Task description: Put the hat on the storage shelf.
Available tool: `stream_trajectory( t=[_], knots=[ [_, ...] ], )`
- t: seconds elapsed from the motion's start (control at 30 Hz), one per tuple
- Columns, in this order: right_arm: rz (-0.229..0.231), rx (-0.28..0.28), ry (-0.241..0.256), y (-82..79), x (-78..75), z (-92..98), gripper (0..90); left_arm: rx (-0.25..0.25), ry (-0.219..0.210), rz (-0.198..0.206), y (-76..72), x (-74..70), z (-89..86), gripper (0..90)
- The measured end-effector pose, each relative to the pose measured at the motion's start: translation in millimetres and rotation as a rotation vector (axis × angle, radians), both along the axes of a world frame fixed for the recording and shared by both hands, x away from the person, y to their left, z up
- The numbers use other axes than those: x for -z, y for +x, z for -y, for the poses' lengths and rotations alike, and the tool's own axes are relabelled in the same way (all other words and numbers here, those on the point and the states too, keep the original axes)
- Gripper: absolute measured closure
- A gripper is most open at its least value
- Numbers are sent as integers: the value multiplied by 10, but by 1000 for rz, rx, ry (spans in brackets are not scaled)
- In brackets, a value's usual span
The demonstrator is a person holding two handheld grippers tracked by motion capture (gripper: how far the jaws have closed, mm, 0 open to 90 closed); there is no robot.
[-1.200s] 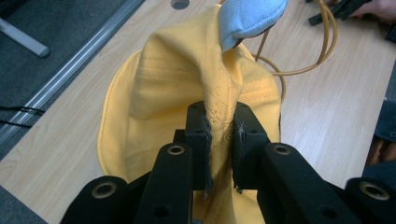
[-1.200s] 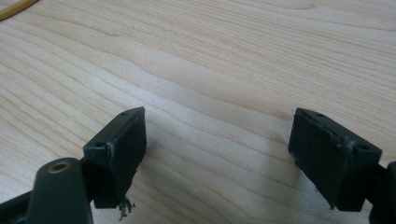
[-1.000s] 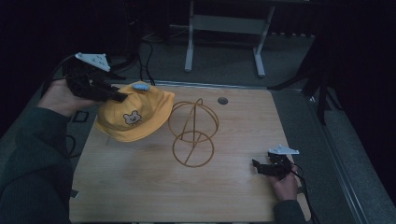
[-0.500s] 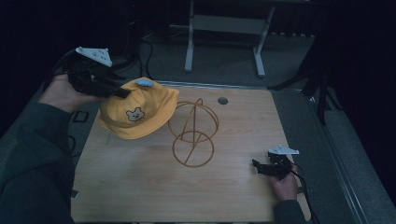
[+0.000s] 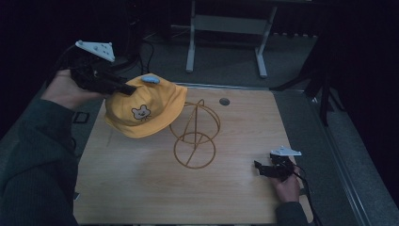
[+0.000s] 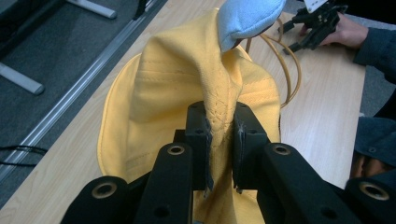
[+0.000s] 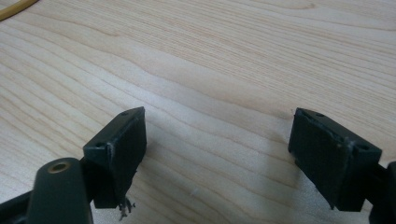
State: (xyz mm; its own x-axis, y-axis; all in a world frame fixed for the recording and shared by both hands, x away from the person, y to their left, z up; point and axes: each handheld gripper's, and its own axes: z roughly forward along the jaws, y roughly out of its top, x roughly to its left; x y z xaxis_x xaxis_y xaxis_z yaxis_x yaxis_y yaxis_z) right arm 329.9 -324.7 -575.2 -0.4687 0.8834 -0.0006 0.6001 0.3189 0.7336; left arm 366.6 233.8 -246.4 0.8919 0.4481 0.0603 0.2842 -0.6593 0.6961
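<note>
Upper left of frame, left gripper [image 5: 123, 87] pinched crown fabric of yellow hat [image 5: 146, 110], held off table [image 5: 141, 188], apparently bound for wire stand [image 5: 195, 134] at centre. Lower right, right gripper [image 5: 260, 168] rested, jaws apart, idle.

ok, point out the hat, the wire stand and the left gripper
hat [image 5: 146, 112], high view, on the crown by the bear patch
wire stand [image 5: 195, 137], high view, where the two hoops meet
left gripper [image 6: 220, 140], left gripper view, between the fingertips, shut on a pinched fold of the hat
</note>
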Motion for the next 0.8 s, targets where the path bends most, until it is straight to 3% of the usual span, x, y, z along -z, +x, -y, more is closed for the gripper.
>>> stream_trajectory(
  t=[0.17,0.53,0.8],
  knots=[
    [0,0,0,0,0,0,192,21,11,3,18,-27,90,792],
    [0,0,0,0,0,0,192,83,-20,15,15,-108,280,792],
    [0,0,0,0,0,0,192,122,6,2,50,-139,416,792]
  ],
)
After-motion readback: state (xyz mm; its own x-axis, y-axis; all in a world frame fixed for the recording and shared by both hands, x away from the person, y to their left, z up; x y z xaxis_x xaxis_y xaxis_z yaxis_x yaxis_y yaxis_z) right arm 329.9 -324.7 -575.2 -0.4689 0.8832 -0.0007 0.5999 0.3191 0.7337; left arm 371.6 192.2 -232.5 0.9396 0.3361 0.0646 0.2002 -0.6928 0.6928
